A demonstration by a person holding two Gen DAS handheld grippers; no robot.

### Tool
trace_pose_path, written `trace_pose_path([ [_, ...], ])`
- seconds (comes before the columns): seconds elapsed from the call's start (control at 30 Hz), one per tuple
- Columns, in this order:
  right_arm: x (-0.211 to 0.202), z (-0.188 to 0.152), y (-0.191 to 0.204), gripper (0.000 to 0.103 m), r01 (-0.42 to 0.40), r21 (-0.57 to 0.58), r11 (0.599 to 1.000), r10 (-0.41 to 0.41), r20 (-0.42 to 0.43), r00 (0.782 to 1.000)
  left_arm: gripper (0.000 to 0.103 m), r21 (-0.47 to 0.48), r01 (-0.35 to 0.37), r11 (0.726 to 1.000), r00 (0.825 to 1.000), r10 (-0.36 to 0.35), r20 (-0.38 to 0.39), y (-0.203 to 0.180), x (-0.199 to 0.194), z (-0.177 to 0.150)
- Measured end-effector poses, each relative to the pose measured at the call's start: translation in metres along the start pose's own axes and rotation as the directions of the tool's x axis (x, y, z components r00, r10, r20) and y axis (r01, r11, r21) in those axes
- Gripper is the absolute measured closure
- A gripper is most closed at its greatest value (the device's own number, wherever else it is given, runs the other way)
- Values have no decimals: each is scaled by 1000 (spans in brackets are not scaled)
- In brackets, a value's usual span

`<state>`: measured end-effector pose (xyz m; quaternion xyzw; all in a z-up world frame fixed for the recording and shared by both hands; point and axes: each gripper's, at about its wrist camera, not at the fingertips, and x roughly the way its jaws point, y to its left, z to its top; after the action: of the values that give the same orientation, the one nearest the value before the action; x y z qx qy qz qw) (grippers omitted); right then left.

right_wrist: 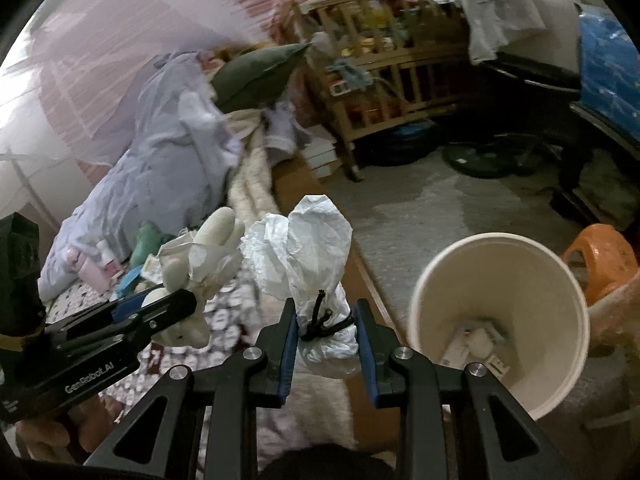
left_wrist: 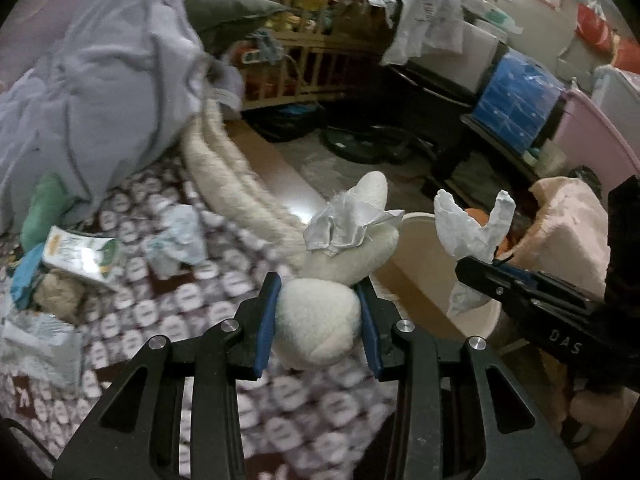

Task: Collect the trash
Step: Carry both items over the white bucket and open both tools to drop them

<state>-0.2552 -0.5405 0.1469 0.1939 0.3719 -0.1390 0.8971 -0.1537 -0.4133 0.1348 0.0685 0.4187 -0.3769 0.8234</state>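
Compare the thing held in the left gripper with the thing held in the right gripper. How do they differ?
The left gripper is shut on a cream plush toy, soft and fuzzy, with a crumpled tissue lying on it. The right gripper is shut on a white crumpled wad, thin and wrinkled, with a black tie around it. Both are pale and held up off the bed.

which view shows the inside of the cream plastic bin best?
Right wrist view: the cream round plastic bin opens toward the camera, so its paper and card scraps at the bottom are visible. Left wrist view shows only part of the bin's rim and wall, behind the white plush toy and crumpled white paper; contents hidden.
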Motion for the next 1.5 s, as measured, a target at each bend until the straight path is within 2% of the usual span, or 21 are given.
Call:
trace_pose_path([
  [0.3,-5,-1,-41,77,60,69,996,-60,-3,998,68,16,85,996,996,-84,-40,-32,25,7],
  [0.57,-5,2,-70,77,109,119,987,-109,-5,994,68,20,134,991,988,-132,-78,-51,46,17],
  [0.7,-2,2,-84,77,133,136,982,-133,-13,991,68,4,176,984,979,-174,-110,-60,60,22],
  [1.07,4,-1,-119,77,196,195,961,-191,-41,981,68,2,224,975,962,-221,-159,-85,90,29],
  [1.23,4,-2,-131,77,222,227,948,-219,-40,975,61,-17,250,968,956,-249,-154,-92,96,32],
  [1.27,4,-2,-132,76,229,235,945,-226,-41,973,60,-24,259,966,954,-259,-152,-92,96,33],
  [1.33,4,-2,-139,56,252,266,930,-249,-48,967,48,-32,274,961,950,-275,-150,-91,97,33],
  [1.5,3,-4,-143,55,248,293,924,-245,-45,968,46,-40,256,966,956,-259,-134,-80,89,32],
])
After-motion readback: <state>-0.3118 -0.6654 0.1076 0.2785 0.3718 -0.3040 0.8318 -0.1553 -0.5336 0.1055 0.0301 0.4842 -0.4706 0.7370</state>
